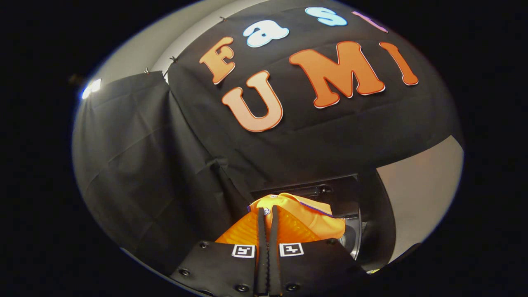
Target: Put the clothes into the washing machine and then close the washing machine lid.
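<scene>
The gripper (268, 231) has its fingers (260, 239) drawn nearly together, pinching a fold of the orange garment (307, 218); the cloth bunches just ahead of the fingers and drapes to either side of them; beyond it, a little to the right, sits the dark washing machine (371, 231), its opening partly hidden behind the fabric. The garment looks light, soft and limp, so it will likely sag and trail from any single pinch; a grip on a gathered fold near its middle seems safest; a loose hem could catch on the machine's rim.
</scene>
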Motion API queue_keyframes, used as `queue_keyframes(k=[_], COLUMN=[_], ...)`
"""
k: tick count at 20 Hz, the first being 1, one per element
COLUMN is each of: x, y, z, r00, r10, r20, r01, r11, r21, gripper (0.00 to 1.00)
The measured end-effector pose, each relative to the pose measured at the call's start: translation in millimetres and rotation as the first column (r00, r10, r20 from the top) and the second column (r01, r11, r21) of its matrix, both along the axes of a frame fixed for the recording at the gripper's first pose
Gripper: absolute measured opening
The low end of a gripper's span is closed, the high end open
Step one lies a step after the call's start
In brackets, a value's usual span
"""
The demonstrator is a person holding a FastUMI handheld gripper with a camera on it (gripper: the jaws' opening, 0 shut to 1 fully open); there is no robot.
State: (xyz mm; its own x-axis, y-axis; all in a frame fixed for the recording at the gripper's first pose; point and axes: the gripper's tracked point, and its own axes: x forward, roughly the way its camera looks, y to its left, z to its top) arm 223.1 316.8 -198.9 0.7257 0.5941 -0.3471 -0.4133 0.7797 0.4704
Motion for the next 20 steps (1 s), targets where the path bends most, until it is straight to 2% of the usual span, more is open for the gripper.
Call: queue_keyframes(k=[10,15,18,20], x=[51,68,69,72], y=[60,66,71,68], z=[-170,-243,-288,-312], r00=[0.992,0.986,0.977,0.972], r10=[0.006,-0.038,-0.042,-0.076], r20=[-0.126,-0.162,-0.208,-0.222], r01=[-0.023,0.008,-0.007,0.017], r11=[0.991,0.983,0.973,0.966], r21=[-0.13,-0.184,-0.232,-0.257], gripper=[0.08,0.08,0.08,0.08])
